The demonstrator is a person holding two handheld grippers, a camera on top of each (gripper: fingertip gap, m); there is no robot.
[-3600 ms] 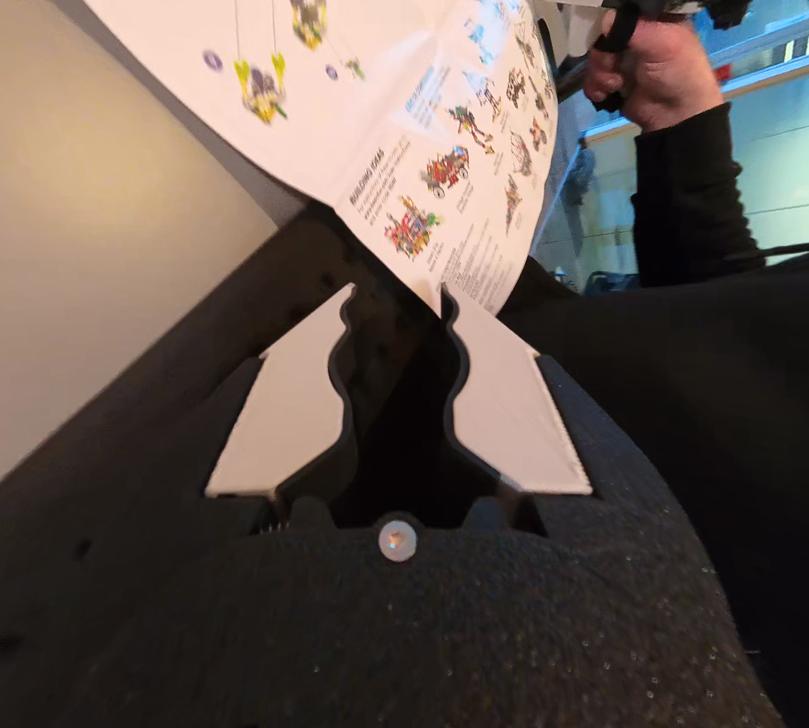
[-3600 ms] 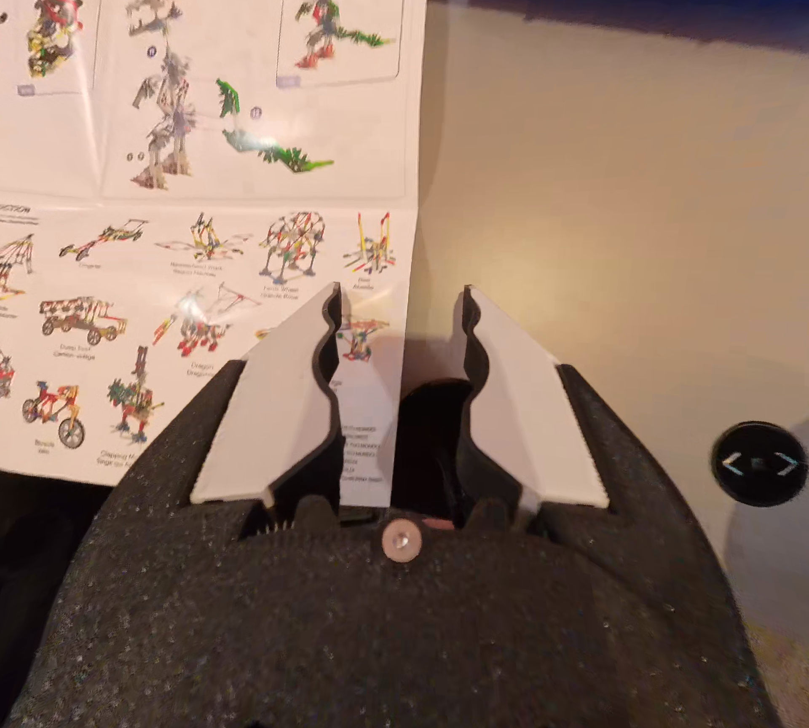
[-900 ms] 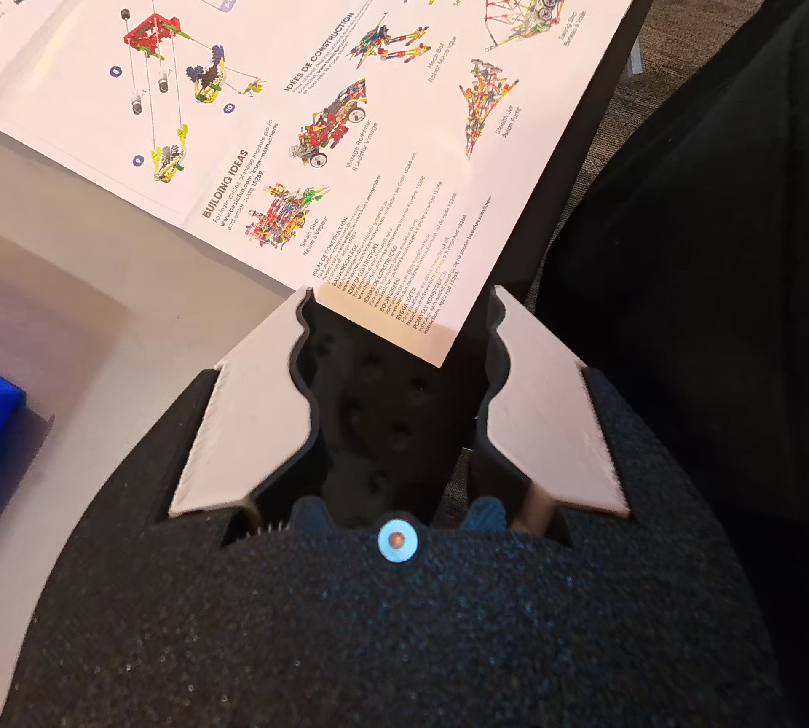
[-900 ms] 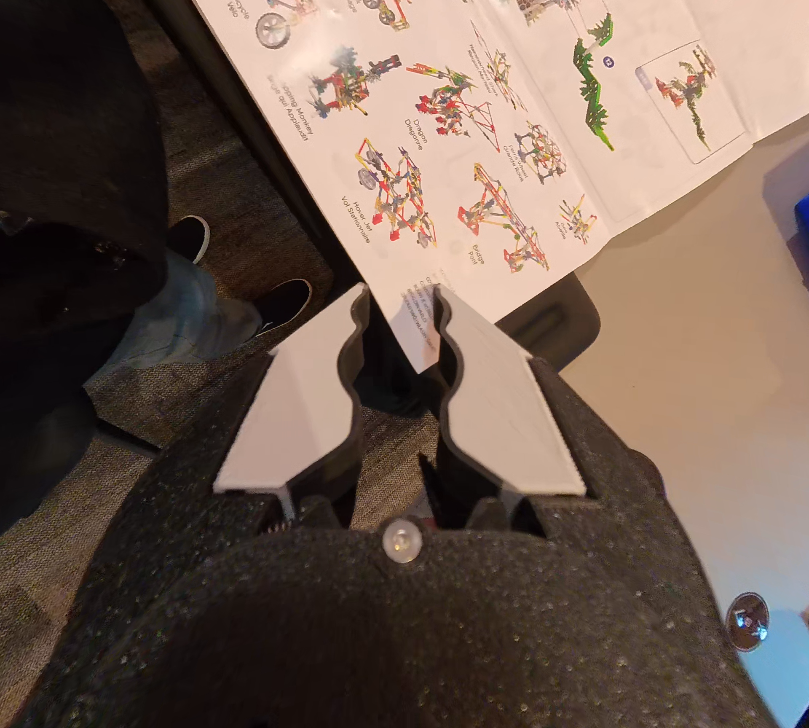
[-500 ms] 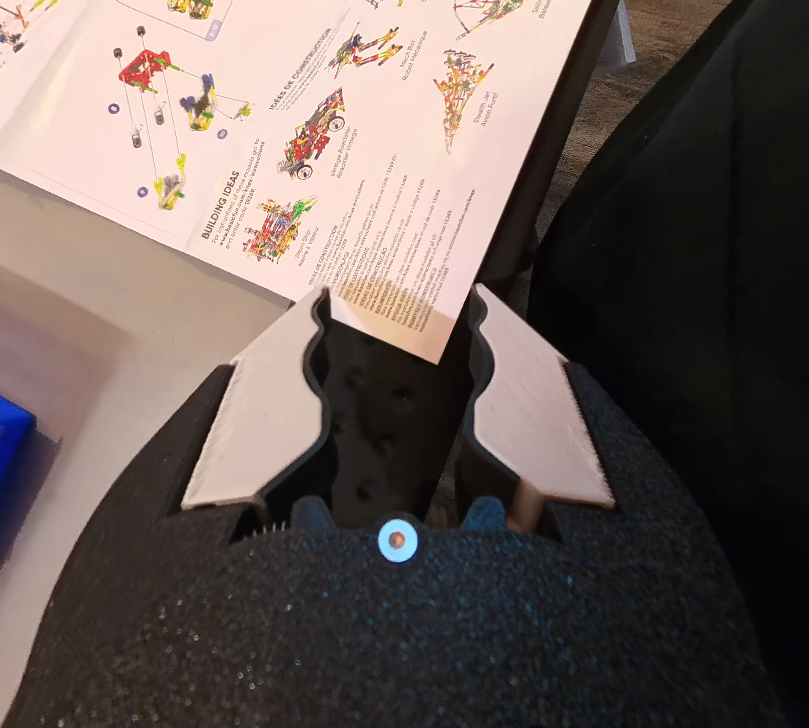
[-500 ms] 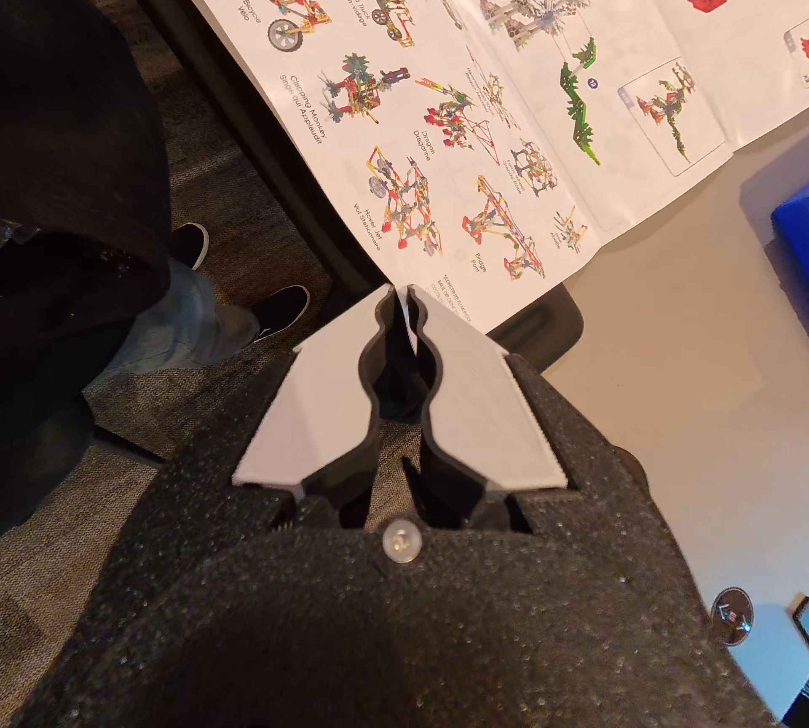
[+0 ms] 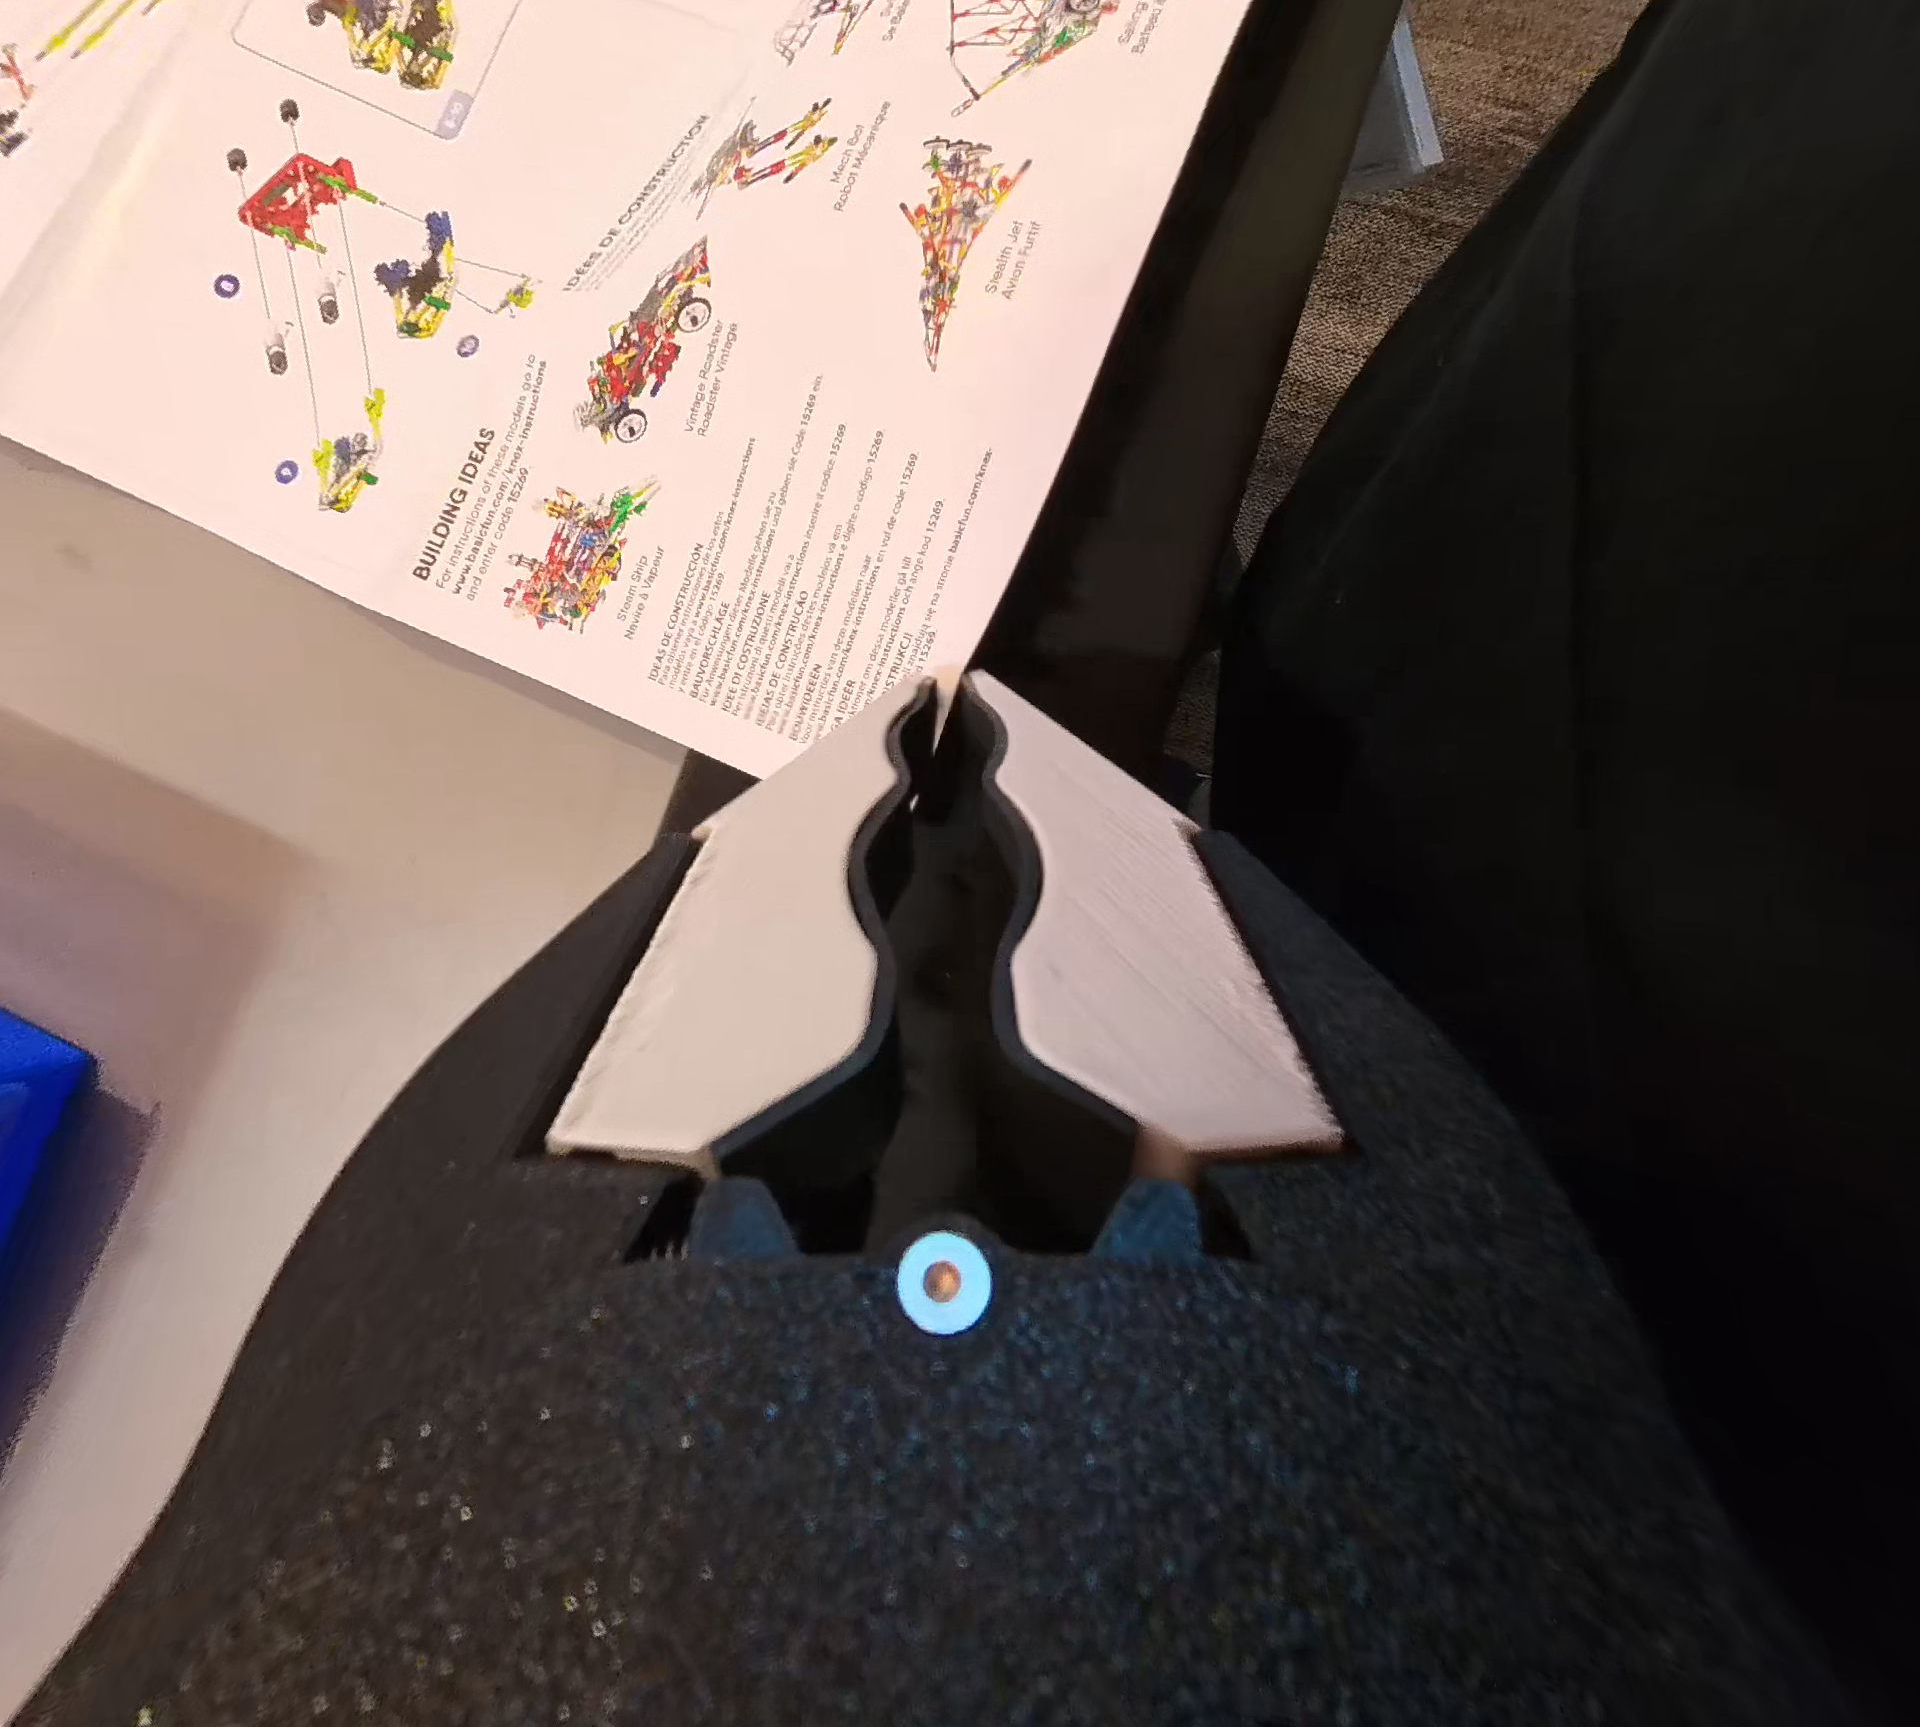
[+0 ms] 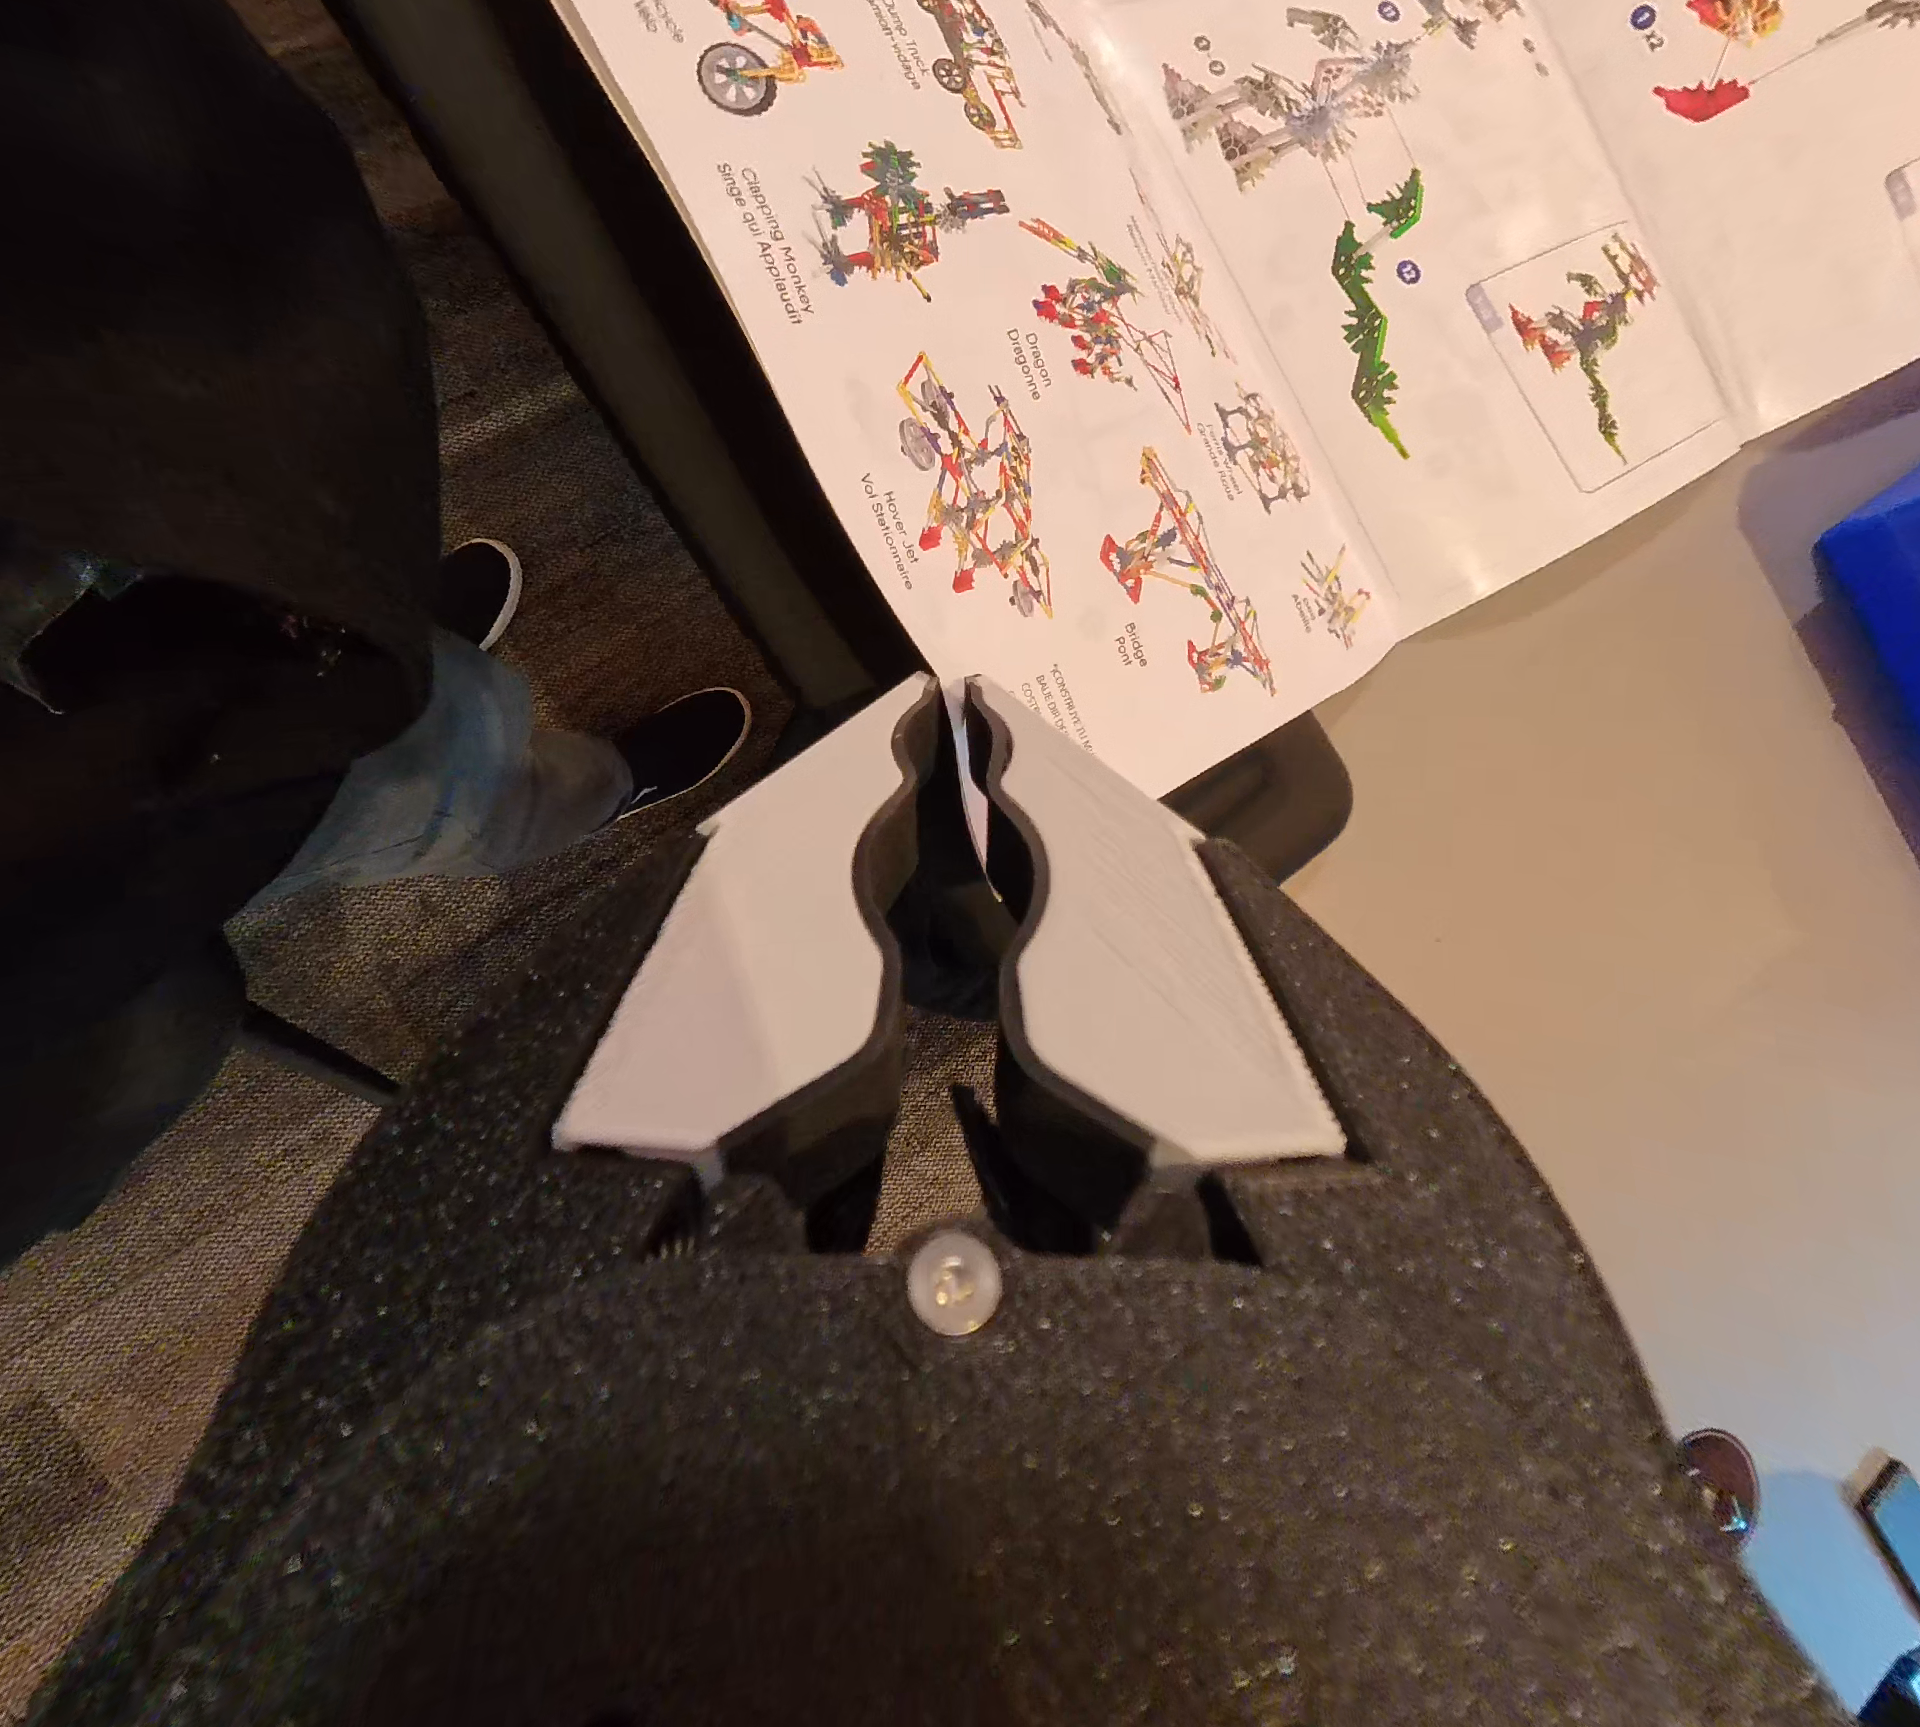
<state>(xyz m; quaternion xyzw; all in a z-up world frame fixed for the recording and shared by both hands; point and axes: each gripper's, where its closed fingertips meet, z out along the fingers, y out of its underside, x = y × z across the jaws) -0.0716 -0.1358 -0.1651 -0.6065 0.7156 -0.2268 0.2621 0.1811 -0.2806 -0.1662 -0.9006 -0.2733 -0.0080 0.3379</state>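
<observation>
**A:** so what's the setup? I see grey-brown carpet (image 8: 540,472) under a pale beige table (image 7: 312,846) with a dark edge, and something blue (image 7: 31,1137) out at the left.

**B:** yep, and a big white instruction sheet (image 7: 644,243) with colourful model pics lies along the table's near edge, both near corners hanging past it.

**A:** tongs?

**B:** left gripper (image 7: 943,690) is pinched shut on one overhanging corner, right gripper (image 8: 951,690) is clamped on the other. A person's dark shoes (image 8: 681,742) are on the carpet, and another blue thing (image 8: 1870,555) sits at the table's right edge.
</observation>
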